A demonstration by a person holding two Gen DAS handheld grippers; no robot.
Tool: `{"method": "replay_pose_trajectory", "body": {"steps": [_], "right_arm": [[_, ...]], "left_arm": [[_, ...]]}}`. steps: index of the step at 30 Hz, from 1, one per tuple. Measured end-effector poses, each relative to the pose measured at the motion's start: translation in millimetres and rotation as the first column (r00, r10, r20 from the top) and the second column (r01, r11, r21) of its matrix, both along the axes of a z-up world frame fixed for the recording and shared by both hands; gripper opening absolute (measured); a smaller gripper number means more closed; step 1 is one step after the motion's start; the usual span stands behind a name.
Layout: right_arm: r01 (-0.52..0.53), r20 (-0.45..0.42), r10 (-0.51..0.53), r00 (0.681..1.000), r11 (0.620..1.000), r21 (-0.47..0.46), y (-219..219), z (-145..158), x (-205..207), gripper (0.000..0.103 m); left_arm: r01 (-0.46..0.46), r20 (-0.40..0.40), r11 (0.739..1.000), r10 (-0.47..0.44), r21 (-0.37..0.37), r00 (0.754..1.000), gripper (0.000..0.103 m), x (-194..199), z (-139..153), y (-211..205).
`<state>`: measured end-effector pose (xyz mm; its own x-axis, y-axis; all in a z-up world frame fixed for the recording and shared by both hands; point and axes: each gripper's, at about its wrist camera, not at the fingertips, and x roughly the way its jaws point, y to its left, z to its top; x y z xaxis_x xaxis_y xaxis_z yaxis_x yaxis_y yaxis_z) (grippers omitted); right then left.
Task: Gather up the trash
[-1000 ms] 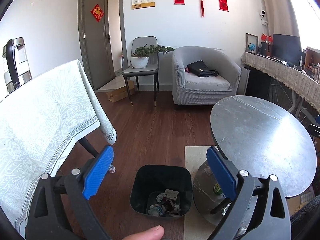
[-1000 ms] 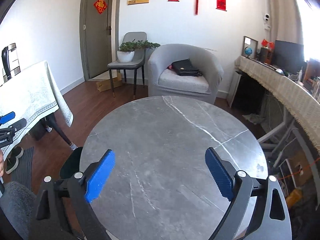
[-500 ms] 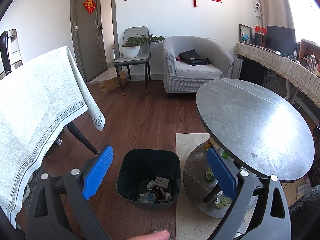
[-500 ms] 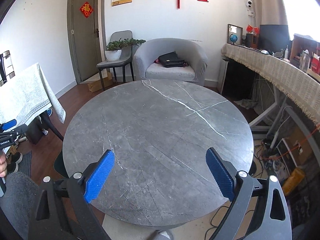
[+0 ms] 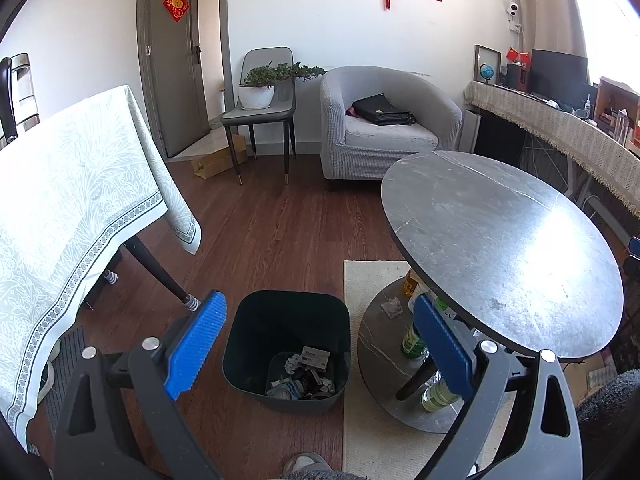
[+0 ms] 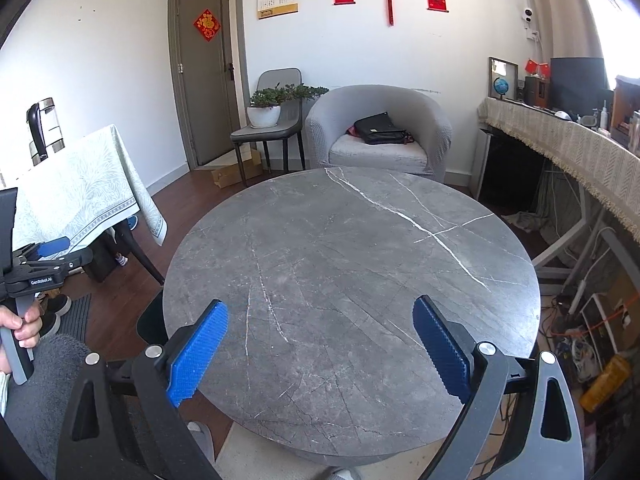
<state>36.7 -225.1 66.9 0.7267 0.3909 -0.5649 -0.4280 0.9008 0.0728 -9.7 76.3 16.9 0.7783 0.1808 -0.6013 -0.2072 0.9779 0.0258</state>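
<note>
The left gripper (image 5: 316,344) hangs with its blue-padded fingers (image 5: 196,344) spread wide and holding nothing, aimed down at the dark square plastic trash bin (image 5: 286,320) on the wooden floor. The bin stands directly ahead of and below the gap between those fingers, and crumpled paper and wrappers (image 5: 302,374) already lie at its bottom. Just to the right of the bin, on the lower round shelf (image 5: 376,344) under the round grey marble surface (image 5: 500,248), sits a small crumpled white scrap (image 5: 392,307) beside several green and yellow bottles (image 5: 412,340); whether the bottles count as trash I cannot tell.

The right gripper (image 6: 320,354) hovers above the same marble surface (image 6: 352,280), its fingers likewise spread and empty. The top shows nothing to pick up.

Judged from this, any remaining trash lies on the lower shelf, right of the left fingers and low. The left gripper is the nearer one, with an open side approach; the right would have to come round the surface's edge and reach beneath it.
</note>
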Motion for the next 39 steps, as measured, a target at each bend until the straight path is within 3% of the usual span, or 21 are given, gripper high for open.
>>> {"method": "replay_pose_trajectory", "body": {"steps": [9, 39], "right_arm": [[-0.007, -0.004, 0.007, 1.0, 1.0, -0.003, 2.0, 0.7, -0.5, 0.095], [-0.007, -0.003, 0.007, 1.0, 1.0, -0.001, 1.5, 0.5, -0.4, 0.095]], "left_arm": [[-0.022, -0.008, 0.999, 0.022, -0.03, 1.0, 0.097, 0.9, -1.6, 5.0], [-0.008, -0.007, 1.0, 0.008, -0.006, 1.0, 0.097, -1.2, 0.2, -0.3]]}}
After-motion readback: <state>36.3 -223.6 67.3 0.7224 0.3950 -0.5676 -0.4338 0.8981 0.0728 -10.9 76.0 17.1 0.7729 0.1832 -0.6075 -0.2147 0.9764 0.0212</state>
